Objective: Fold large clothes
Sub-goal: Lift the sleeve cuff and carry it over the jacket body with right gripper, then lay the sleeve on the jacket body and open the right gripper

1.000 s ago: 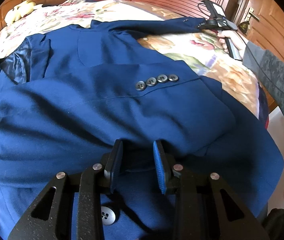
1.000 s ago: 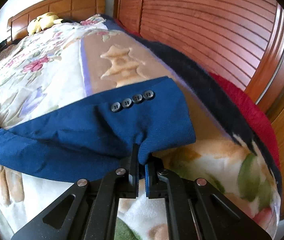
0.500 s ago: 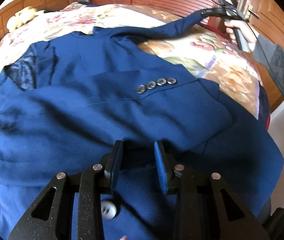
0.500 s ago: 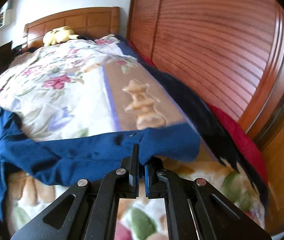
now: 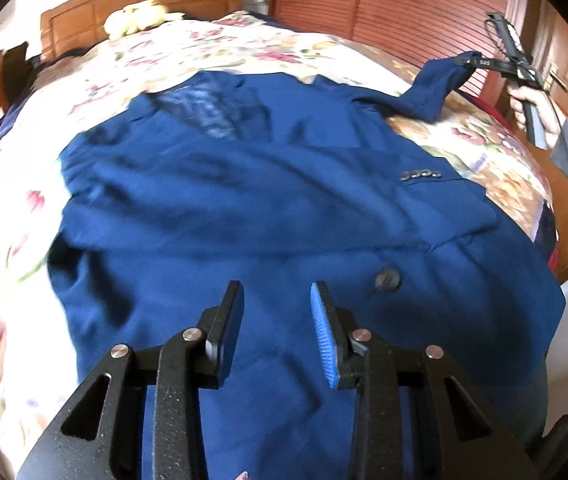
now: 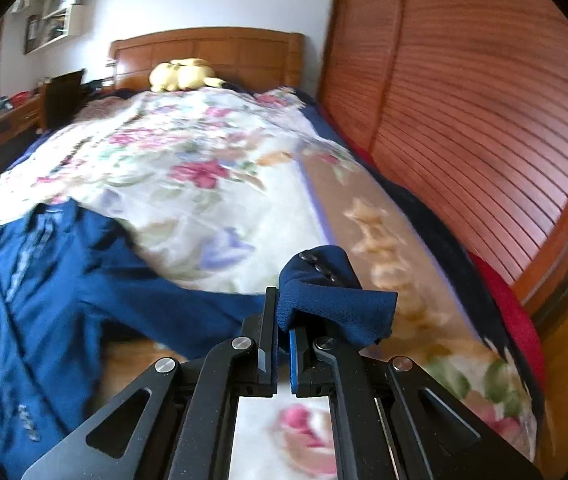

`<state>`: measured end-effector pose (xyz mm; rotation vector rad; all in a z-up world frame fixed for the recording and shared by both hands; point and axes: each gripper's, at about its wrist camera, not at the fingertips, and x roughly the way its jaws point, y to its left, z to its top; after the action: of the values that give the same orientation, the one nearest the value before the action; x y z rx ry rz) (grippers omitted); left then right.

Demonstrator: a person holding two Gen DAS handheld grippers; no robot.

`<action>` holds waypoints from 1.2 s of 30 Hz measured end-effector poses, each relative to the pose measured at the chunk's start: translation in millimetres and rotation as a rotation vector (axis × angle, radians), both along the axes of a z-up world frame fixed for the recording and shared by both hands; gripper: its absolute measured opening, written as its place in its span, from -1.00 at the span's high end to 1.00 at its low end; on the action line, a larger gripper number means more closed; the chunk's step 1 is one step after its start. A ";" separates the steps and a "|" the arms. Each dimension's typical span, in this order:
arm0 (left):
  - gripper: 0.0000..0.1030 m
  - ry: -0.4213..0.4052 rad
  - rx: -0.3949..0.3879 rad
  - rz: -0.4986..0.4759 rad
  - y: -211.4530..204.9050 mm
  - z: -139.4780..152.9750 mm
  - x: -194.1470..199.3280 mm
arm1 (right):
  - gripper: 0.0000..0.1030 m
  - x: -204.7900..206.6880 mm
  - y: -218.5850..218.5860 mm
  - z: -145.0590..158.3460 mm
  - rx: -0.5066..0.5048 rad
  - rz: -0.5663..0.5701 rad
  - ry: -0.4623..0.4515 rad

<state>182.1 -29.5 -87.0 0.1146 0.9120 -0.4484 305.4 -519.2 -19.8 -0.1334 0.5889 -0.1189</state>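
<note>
**Sleeve lifted, ready to fold across the jacket**

A blue suit jacket (image 5: 268, 208) lies spread on the flowered blanket (image 5: 220, 52) of a bed, collar toward the far headboard (image 6: 208, 52), hem toward the near edge. One sleeve is already laid across the jacket's front, its row of cuff buttons (image 5: 420, 175) showing at the right.

The step in hand is the second sleeve. The right tool (image 6: 282, 336) is clamped on the sleeve cuff (image 6: 335, 300), its pads pressed together with cloth bunched between and over them. In the left wrist view the cuff hangs off the blanket at the far right, and the sleeve runs down from it to the jacket's shoulder.

The left tool (image 5: 276, 332) hovers over the jacket's lower front, close to the large front button (image 5: 387, 278). Its jaws are apart and opening, with nothing between them (the cloth beneath looks untouched, though the blur makes this hard to swear to).

By my reading, the next move calls for the right tool to carry the cuff leftward over the chest and lay the sleeve flat across the body, without dragging the shoulder out of place. The left tool could hold the jacket's front down, or take the hem for the fold that comes after.
</note>
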 end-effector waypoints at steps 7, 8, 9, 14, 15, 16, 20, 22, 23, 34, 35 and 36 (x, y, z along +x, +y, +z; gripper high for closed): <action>0.31 -0.011 -0.024 0.056 36.2 3.4 -25.5 | 0.94 -36.1 78.4 46.1 -0.004 0.186 -0.081; 0.31 -0.013 -0.021 0.065 39.4 3.6 -28.3 | 0.94 -42.3 90.1 51.6 -0.006 0.218 -0.092; 0.31 -0.016 -0.019 0.073 42.7 3.5 -30.8 | 0.94 -50.7 104.2 58.4 -0.006 0.254 -0.105; 0.31 -0.026 -0.028 0.103 57.3 6.2 -42.5 | 0.94 -91.7 163.9 80.7 0.019 0.429 -0.143; 0.31 -0.032 -0.032 0.109 60.3 7.6 -44.8 | 0.94 -97.4 172.5 83.1 0.028 0.471 -0.146; 0.31 -0.036 -0.037 0.113 63.0 9.0 -46.4 | 0.94 -105.0 184.2 85.2 0.035 0.508 -0.142; 0.31 -0.055 -0.055 0.135 74.7 15.9 -55.2 | 0.94 -130.6 218.8 85.5 0.095 0.644 -0.097; 0.31 -0.058 -0.059 0.142 78.6 17.5 -57.5 | 0.94 -140.4 230.6 81.2 0.125 0.711 -0.056; 0.31 -0.059 -0.061 0.145 80.1 17.7 -58.2 | 0.94 -144.5 238.5 75.2 0.143 0.750 -0.012; 0.30 -0.055 -0.067 0.123 69.2 15.4 -58.7 | 0.20 -159.6 268.0 11.3 0.078 0.819 0.178; 0.30 -0.055 -0.066 0.119 66.7 15.5 -58.7 | 0.07 -156.2 272.9 12.8 0.073 0.813 0.180; 0.30 -0.055 -0.067 0.114 63.9 15.8 -58.2 | 0.05 -151.1 277.5 14.6 0.060 0.799 0.180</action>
<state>123.9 34.4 -71.2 0.0133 0.8438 -0.3676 154.3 -241.7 -5.2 -0.3137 0.6796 0.6906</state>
